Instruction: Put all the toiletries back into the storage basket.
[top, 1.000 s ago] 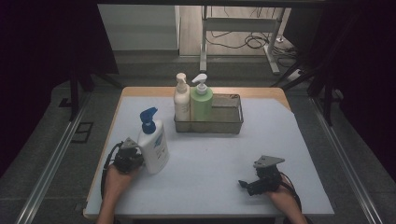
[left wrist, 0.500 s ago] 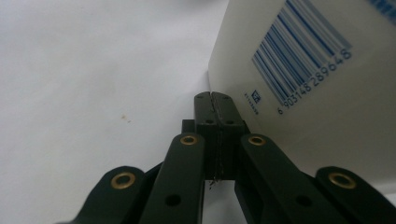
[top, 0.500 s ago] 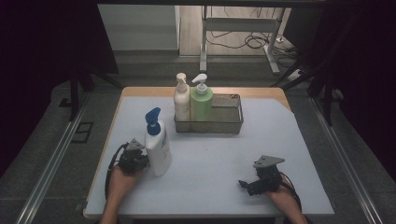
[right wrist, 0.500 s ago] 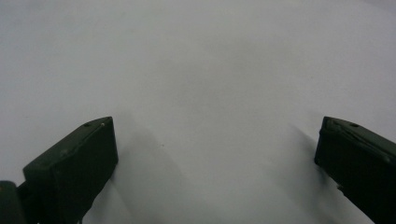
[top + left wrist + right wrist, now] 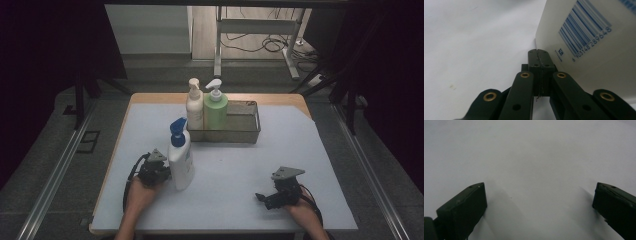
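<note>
A white pump bottle (image 5: 181,162) with a blue head stands upright on the white table (image 5: 235,160), left of centre. My left gripper (image 5: 166,172) lies low beside it on its left, jaws shut together with nothing between them. In the left gripper view the joined tips (image 5: 539,53) sit right at the bottle's barcode side (image 5: 599,62); I cannot tell whether they touch it. My right gripper (image 5: 260,196) rests near the front right of the table, pointing left. The right gripper view shows it open (image 5: 539,195) over bare table.
At the back centre a wire basket (image 5: 245,131) holds a cream pump bottle (image 5: 194,107) and a green pump bottle (image 5: 215,110) at its left end. A hand holds each gripper at the front edge. Dark floor and metal rails flank the table.
The left gripper and the white bottle have shifted to the right together, and the bottle now shows a narrower side. The right gripper has stayed put.
</note>
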`<state>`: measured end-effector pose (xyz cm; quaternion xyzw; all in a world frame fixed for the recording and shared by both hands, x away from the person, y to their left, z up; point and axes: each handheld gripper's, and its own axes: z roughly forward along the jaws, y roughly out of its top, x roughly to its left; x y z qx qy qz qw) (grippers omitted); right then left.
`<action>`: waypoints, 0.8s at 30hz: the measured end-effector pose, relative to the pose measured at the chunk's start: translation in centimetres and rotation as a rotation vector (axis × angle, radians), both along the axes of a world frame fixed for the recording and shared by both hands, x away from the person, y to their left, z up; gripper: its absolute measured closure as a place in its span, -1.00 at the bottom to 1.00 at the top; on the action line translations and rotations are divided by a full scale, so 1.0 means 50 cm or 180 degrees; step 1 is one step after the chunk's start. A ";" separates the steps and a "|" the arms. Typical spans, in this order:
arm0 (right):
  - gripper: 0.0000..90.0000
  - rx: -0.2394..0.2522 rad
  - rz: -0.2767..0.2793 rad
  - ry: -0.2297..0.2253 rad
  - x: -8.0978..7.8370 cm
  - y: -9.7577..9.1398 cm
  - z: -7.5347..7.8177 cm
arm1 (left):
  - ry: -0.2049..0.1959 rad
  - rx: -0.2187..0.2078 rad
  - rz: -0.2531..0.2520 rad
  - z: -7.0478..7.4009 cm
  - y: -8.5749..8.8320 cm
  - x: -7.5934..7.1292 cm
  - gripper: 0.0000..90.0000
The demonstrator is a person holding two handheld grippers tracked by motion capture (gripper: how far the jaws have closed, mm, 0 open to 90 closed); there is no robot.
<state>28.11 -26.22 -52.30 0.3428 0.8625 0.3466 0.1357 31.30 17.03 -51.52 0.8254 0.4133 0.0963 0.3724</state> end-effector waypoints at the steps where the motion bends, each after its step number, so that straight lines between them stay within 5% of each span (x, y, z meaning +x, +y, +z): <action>1: -1.00 0.0000 0.0000 0.0000 0.000 0.000 0.000 | -0.0006 0.0007 -0.0019 0.001 -0.003 0.001 0.99; 24: -1.00 0.0001 -0.0002 0.0002 0.000 0.000 0.000 | -0.0029 -0.0104 -0.0187 0.007 -0.069 -0.012 0.99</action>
